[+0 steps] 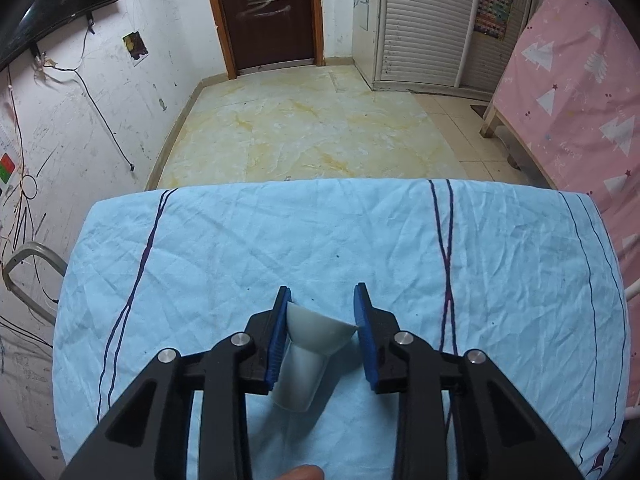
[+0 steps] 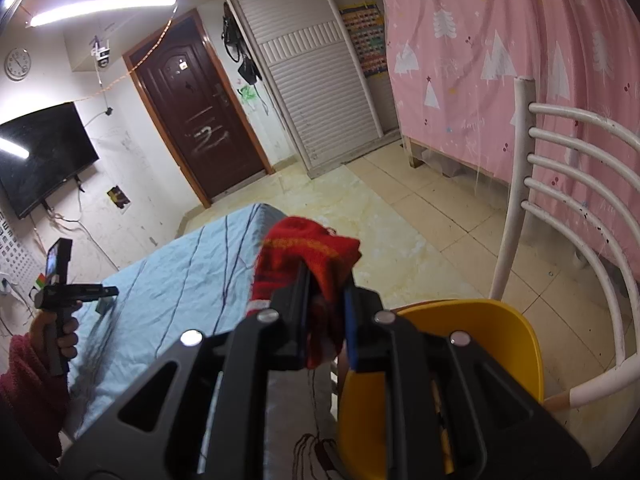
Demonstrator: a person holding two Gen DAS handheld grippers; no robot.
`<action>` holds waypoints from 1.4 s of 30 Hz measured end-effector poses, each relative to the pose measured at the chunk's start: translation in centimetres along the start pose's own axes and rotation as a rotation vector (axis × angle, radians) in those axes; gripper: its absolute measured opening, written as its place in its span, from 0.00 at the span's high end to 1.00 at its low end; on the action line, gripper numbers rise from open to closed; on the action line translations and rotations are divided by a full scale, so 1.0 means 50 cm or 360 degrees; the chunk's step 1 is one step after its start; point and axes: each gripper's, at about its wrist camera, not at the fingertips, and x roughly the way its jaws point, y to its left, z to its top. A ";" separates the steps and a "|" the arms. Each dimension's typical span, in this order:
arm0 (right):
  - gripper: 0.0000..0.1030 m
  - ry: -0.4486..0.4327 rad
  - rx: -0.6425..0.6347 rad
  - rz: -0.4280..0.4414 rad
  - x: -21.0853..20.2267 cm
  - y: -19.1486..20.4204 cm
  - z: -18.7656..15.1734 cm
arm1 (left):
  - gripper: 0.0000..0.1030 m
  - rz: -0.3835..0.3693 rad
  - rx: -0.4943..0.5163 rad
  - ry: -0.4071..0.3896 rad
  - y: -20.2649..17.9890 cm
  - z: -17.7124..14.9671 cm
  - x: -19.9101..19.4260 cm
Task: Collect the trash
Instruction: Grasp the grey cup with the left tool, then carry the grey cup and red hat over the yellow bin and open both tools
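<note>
In the left wrist view, a crushed white paper cup (image 1: 310, 354) lies on the light blue tablecloth (image 1: 240, 248), between the blue pads of my left gripper (image 1: 322, 300). The jaws stand open around it, the left pad touching the cup's rim. In the right wrist view, my right gripper (image 2: 326, 280) is shut on a red knitted cloth with a yellow stripe (image 2: 310, 256), held above a yellow bin (image 2: 472, 324) beside the table's edge. The left gripper (image 2: 102, 294) also shows there at the left, held by a hand over the table.
A white metal chair (image 2: 560, 184) stands right of the yellow bin. A pink curtain (image 1: 572, 80) hangs on the right. Tiled floor (image 1: 312, 128) lies beyond the table's far edge, with a brown door (image 1: 264, 12) at the back and a TV (image 2: 40, 156) on the left wall.
</note>
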 end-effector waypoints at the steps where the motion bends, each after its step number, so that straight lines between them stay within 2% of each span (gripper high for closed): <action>1: 0.86 -0.0001 -0.0001 -0.0002 0.000 0.000 0.001 | 0.78 -0.0003 0.0007 -0.0003 -0.002 -0.002 -0.004; 4: 0.86 -0.0002 0.0000 -0.0002 -0.001 0.000 0.002 | 0.78 -0.0017 0.0017 -0.0025 -0.021 -0.006 -0.024; 10: 0.86 -0.0021 0.0015 -0.0018 -0.011 -0.010 -0.004 | 0.77 -0.0121 0.0100 -0.0102 -0.093 -0.008 -0.091; 20: 0.86 -0.0032 0.0042 -0.0069 -0.037 -0.041 -0.017 | 0.77 -0.0434 0.0334 -0.0146 -0.289 -0.044 -0.186; 26: 0.86 -0.0025 0.0067 -0.0114 -0.049 -0.071 -0.032 | 0.77 -0.0589 0.0532 -0.0181 -0.417 -0.083 -0.247; 37: 0.84 -0.0021 0.0109 -0.0148 -0.062 -0.120 -0.045 | 0.77 -0.0719 0.0783 -0.0153 -0.586 -0.158 -0.295; 38: 0.80 -0.0009 0.0112 -0.0153 -0.061 -0.125 -0.048 | 0.77 -0.0729 0.0808 -0.0147 -0.603 -0.166 -0.298; 40: 0.59 0.0006 0.0123 -0.0155 -0.062 -0.133 -0.053 | 0.77 -0.0755 0.0848 -0.0133 -0.633 -0.180 -0.302; 41: 0.35 0.0005 0.0131 -0.0158 -0.064 -0.137 -0.055 | 0.77 -0.0775 0.0876 -0.0123 -0.654 -0.191 -0.304; 42: 0.27 -0.0009 0.0140 -0.0161 -0.068 -0.141 -0.057 | 0.77 -0.0784 0.0891 -0.0119 -0.667 -0.200 -0.306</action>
